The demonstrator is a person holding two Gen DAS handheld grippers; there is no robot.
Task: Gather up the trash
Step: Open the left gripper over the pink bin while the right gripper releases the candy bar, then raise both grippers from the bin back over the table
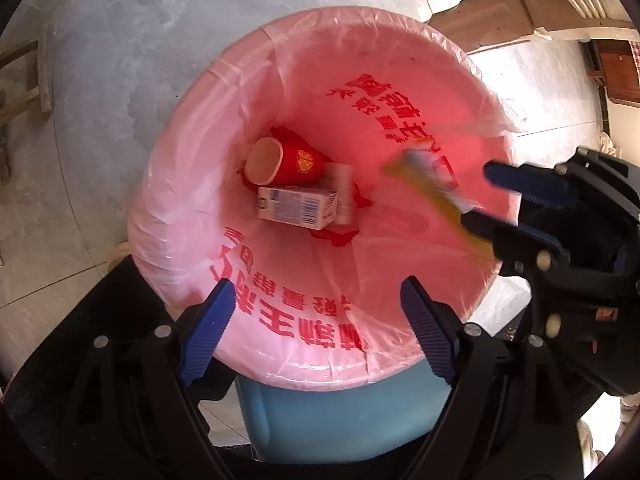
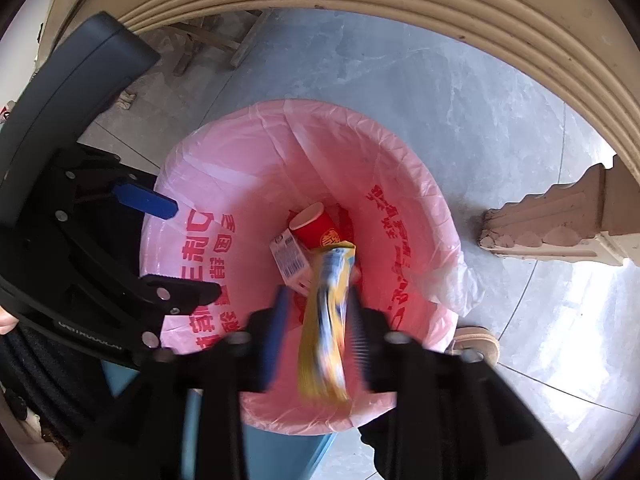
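Blue-padded right gripper (image 2: 318, 332), jaws parted, straddles a blurred yellow wrapper (image 2: 326, 320) above the pink-lined trash bin (image 2: 256, 148); left gripper (image 1: 316, 316) hangs open, empty. Red paper cup (image 1: 280, 160) and carton (image 1: 296, 208) lie inside.

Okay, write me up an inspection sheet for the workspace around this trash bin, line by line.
Surface: grey tiled floor.
Job's things: blue bin lined with a pink bag; red paper cup and small white carton lie at the bottom; yellow wrapper, blurred, between the right gripper's fingers.
Clutter: nothing seen.
Grippers: left gripper open, empty, over the bin; right gripper open, pads apart from the wrapper.
Cables: nothing seen.
Surroundings: carved beige furniture leg; shoe beside the bin.
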